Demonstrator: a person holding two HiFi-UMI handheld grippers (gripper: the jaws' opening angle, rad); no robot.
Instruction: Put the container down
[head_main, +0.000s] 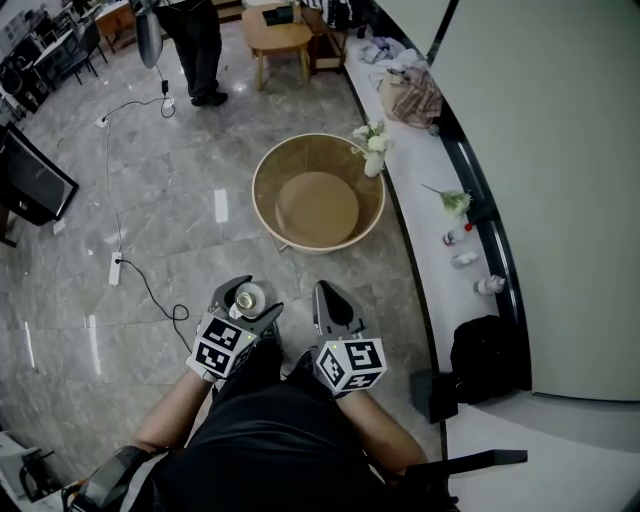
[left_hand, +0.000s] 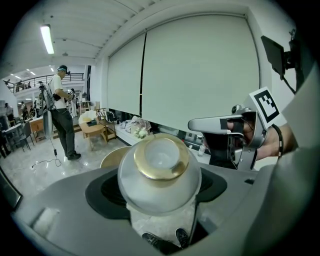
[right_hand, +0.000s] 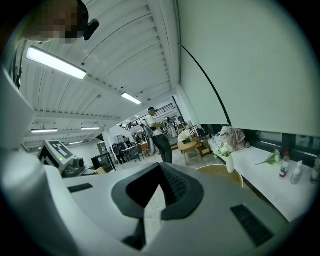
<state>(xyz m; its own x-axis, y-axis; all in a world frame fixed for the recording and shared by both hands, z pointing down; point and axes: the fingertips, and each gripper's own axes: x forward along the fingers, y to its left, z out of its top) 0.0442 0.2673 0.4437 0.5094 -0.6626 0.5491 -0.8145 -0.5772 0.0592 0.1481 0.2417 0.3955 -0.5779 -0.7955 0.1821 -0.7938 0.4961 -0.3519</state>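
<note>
Carrying step: the gold-rimmed container (left_hand: 159, 172) is clamped in the left gripper (head_main: 244, 303) above the floor (head_main: 150, 250), the right gripper (right_hand: 160, 175) is closed empty; lowering onto a support is judged next

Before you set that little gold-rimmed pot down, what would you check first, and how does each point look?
1. Grip: the left gripper has its jaws closed on the container: ok.
2. Right gripper beside it, jaws together, nothing between them: ok.
3. Landing spot: cannot tell. The wooden tub lies ahead, and the white ledge on the right has bare stretches.
4. Anything inside the container: cannot tell, as its frosted inside is unclear.
5. Standing person well away across the floor: ok.
</note>
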